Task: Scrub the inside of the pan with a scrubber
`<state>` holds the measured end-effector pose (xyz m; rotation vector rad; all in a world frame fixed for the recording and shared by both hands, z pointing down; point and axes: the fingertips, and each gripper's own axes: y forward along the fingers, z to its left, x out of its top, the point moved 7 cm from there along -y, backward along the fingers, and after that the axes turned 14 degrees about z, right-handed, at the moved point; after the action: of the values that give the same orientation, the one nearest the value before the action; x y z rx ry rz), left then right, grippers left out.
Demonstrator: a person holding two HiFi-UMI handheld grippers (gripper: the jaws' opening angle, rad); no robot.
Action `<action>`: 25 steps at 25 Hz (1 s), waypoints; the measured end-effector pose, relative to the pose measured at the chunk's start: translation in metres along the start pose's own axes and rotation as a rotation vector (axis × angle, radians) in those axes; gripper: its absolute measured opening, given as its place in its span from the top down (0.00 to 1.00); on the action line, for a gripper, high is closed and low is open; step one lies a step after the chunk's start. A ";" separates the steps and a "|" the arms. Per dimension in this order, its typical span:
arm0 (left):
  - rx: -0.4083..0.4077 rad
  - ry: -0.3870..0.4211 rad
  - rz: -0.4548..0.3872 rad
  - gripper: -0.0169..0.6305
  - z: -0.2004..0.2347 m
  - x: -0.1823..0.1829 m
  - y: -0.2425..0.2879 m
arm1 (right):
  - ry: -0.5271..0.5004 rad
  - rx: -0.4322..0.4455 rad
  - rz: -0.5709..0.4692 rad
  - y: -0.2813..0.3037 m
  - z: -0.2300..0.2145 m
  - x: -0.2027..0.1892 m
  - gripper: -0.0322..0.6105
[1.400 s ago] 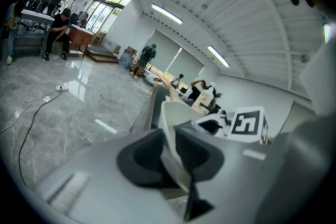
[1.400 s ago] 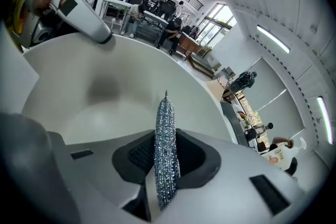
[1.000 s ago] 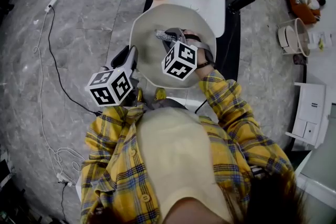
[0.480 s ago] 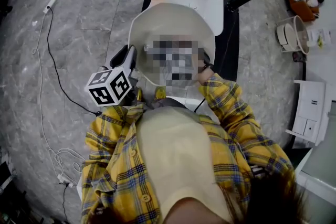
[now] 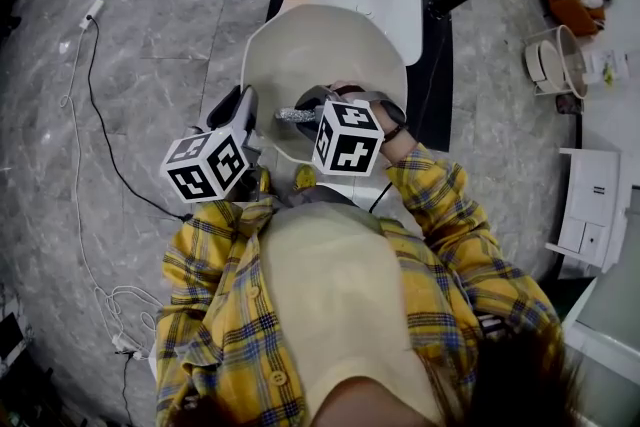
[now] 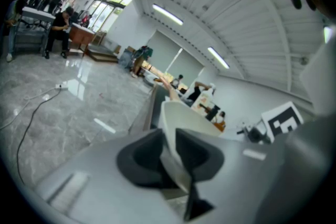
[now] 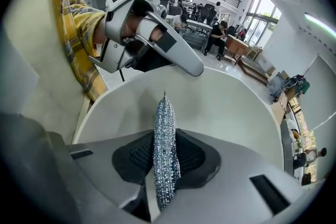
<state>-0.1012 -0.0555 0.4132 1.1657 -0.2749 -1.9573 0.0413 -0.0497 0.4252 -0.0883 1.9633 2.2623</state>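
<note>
Left tongs (image 6: pixel 170 160): clamped on the pan (image 5: pixel 325 45) rim; we brace it.
Right tongs (image 7: pixel 165 165): pinching the scrubber (image 7: pixel 164 118) at the pan's near inner wall.
Technique: we press firmly, overlapping each stroke.

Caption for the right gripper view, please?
Right gripper, jaws shut on a metal scrubber, over the pale pan.
</note>
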 end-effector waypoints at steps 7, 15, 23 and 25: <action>0.002 0.005 0.005 0.86 -0.001 -0.001 0.001 | 0.025 0.066 -0.025 -0.008 0.001 -0.012 0.82; 0.004 0.006 0.004 0.86 0.000 0.000 0.001 | 0.136 -0.271 -0.054 -0.022 -0.051 -0.032 0.82; 0.008 0.007 0.002 0.86 -0.001 -0.001 0.001 | 0.114 -0.535 0.058 -0.020 -0.078 -0.042 0.82; 0.008 0.006 0.001 0.86 -0.002 -0.001 0.000 | 0.103 -0.592 0.102 -0.019 -0.080 -0.044 0.82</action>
<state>-0.0996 -0.0549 0.4130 1.1763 -0.2802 -1.9529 0.0833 -0.1290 0.4013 -0.1724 1.2941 2.8806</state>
